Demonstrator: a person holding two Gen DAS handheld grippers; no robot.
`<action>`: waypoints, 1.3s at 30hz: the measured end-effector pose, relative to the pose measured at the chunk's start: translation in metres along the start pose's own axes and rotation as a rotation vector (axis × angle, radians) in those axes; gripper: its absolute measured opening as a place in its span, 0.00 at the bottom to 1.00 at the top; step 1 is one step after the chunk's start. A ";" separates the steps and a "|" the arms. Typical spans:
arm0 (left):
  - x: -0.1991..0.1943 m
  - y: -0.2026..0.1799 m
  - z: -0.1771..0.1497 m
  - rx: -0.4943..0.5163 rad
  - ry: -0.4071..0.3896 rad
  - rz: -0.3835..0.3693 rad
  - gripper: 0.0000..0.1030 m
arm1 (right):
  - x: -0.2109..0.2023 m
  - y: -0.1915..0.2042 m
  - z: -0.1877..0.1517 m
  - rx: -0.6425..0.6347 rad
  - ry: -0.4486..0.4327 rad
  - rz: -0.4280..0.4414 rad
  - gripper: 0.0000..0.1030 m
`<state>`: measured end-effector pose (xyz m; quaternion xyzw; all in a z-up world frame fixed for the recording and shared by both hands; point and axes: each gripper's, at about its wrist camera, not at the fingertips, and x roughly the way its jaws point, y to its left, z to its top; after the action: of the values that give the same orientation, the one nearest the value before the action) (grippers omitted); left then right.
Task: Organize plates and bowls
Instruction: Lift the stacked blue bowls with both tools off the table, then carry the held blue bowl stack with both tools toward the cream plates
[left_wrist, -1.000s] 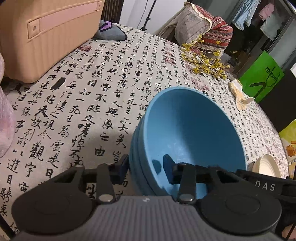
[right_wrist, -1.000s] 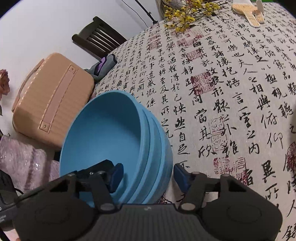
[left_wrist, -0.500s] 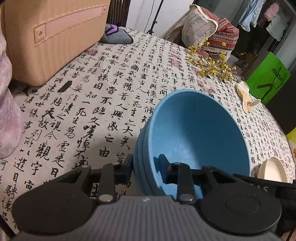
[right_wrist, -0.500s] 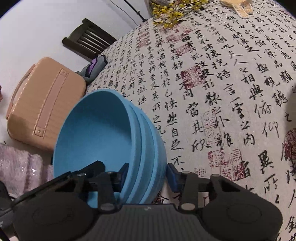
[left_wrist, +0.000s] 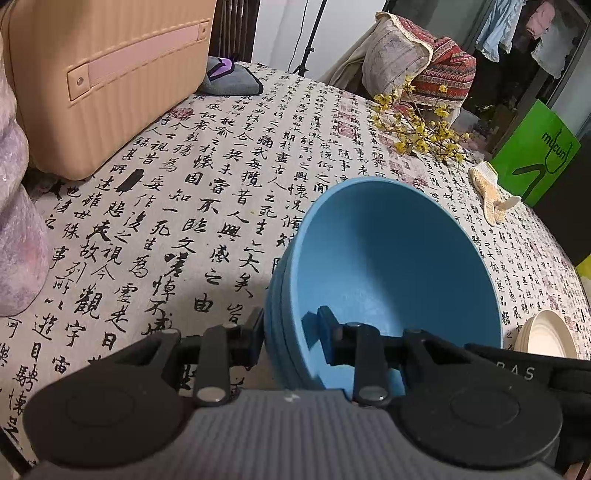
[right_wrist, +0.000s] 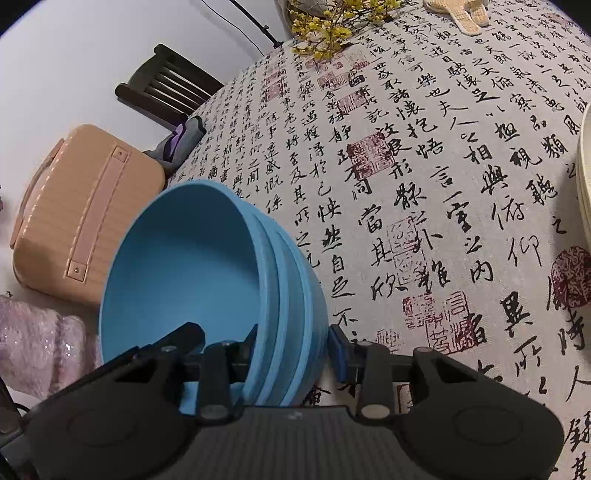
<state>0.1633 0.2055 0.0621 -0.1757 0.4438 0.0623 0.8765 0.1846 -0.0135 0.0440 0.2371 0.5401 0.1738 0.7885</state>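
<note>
We find the left gripper and right gripper each clamped across the rim of the nested blue bowls, jaws having just closed; the stack sits tilted above the patterned surface. Cream plates lie near the bowls.

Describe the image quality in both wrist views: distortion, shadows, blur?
Left wrist: fisheye bends the tablecloth; the blue bowls cast a soft shadow leftwards; focus is sharp. Right wrist: dark vignette corners, curved table edge, no motion blur.
</note>
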 end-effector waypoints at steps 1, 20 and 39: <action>-0.001 -0.001 0.000 0.000 0.000 -0.001 0.29 | -0.001 0.000 0.000 -0.001 -0.001 -0.001 0.35; -0.012 -0.022 -0.005 0.021 -0.009 -0.029 0.30 | -0.034 -0.007 -0.005 -0.005 -0.040 -0.014 0.35; -0.018 -0.053 -0.013 0.054 -0.018 -0.041 0.30 | -0.061 -0.031 -0.004 0.015 -0.067 -0.005 0.35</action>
<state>0.1569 0.1522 0.0831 -0.1607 0.4335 0.0338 0.8861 0.1596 -0.0705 0.0727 0.2472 0.5155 0.1598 0.8047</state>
